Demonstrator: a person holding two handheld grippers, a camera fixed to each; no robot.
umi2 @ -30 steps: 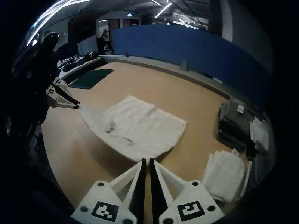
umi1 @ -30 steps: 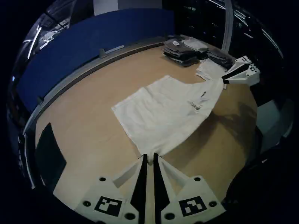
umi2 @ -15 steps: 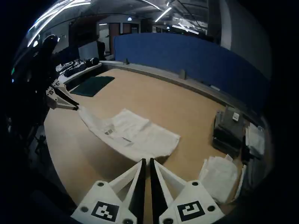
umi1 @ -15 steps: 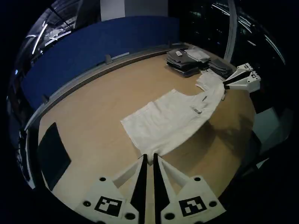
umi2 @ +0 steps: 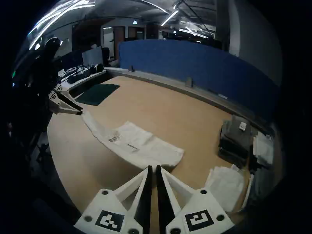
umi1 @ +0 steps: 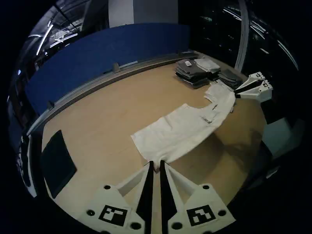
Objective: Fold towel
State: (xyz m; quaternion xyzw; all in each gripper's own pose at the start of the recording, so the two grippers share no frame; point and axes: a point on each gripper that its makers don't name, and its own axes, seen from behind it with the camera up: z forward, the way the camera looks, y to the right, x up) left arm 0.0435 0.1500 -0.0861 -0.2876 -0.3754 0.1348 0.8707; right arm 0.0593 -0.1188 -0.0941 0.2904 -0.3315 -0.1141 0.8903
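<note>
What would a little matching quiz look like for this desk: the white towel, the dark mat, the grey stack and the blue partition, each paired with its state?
Things:
1 white towel
2 dark mat
3 grey stack
4 blue partition

States:
A stands upright along the far edge of the table
B pinched at two corners by the left hand-held gripper and the right hand-held gripper, near edge lifted
C lies flat by itself near the table's edge
D folded pieces piled up, next to a white pile

Pairs: 1-B, 2-C, 3-D, 4-A
</note>
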